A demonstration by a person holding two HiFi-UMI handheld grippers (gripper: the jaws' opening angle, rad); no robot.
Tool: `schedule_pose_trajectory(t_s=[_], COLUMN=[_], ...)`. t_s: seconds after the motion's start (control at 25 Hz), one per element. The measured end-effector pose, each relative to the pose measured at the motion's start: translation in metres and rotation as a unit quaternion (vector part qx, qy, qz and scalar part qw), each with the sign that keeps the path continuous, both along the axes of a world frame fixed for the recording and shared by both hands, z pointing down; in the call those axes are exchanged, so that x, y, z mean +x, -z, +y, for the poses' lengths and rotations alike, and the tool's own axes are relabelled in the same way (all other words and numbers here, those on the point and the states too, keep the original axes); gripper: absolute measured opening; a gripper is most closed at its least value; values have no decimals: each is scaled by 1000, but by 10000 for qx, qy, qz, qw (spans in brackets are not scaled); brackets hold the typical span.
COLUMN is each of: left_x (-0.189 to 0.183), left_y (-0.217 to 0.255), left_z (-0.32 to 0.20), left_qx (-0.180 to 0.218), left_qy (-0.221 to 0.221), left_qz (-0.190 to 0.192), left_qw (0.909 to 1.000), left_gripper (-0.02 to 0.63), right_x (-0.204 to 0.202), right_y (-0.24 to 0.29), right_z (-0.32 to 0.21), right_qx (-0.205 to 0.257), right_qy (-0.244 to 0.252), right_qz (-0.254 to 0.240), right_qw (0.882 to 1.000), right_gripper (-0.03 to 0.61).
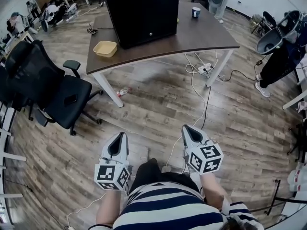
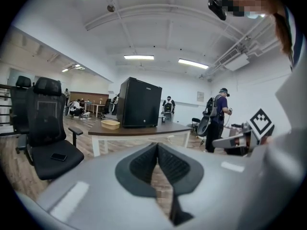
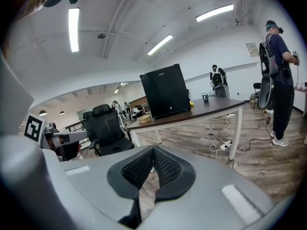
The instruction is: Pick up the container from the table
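The container (image 1: 105, 48) sits at the near left corner of the table (image 1: 201, 35), beside the black box (image 1: 141, 13). It is probably light, thin plastic that may flex, so pinch one rim wall. Left gripper (image 1: 120, 140) and right gripper (image 1: 190, 132): jaws pressed together, empty, well apart from the table.

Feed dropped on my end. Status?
Left gripper and right gripper shut, empty, short of the table. Container untouched on table corner, beside black cabinet. Office chair to the left, floor cables ahead right.
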State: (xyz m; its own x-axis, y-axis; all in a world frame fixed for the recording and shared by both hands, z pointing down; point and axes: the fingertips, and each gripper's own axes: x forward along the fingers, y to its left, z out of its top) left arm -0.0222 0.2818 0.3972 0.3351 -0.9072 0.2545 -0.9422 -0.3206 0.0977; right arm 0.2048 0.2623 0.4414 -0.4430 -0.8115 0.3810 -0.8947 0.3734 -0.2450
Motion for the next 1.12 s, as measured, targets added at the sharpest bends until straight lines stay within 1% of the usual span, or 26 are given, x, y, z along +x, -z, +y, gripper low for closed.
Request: schedule_pose_trajectory(t_s=[0.24,0.44,0.64,0.8,1.0,1.12], left_x=[-23,-62,-95,-125,-146,-150], left_y=[-3,-4,0,-2,-8,-17], left_z=[-57,-110,-158,-188,-228,-253], left_qx=[11,-12,16,-16,-26,-87], left_qy=[-226,-298,-409,-433,-525,-506], left_qz=[117,196,83,19,-24,-5], left_qw=[9997,9994,9991,9991,9986,9987], left_gripper=[0,0,0,0,0,0], right_x=[-40,-89,-126,-158,-184,-189], right_y=[1,9,13,11,12,8], right_z=[-46,-95,-142,-168,-197,-218], right_qx=[-35,35,77,66,34,-27], right_qy=[90,232,250,317,387,386], right_qz=[131,152,183,238,303,357], right_qw=[9999,9996,9995,9992,9988,9986], right_gripper=[-6,-6,-6,-5,-5,-5])
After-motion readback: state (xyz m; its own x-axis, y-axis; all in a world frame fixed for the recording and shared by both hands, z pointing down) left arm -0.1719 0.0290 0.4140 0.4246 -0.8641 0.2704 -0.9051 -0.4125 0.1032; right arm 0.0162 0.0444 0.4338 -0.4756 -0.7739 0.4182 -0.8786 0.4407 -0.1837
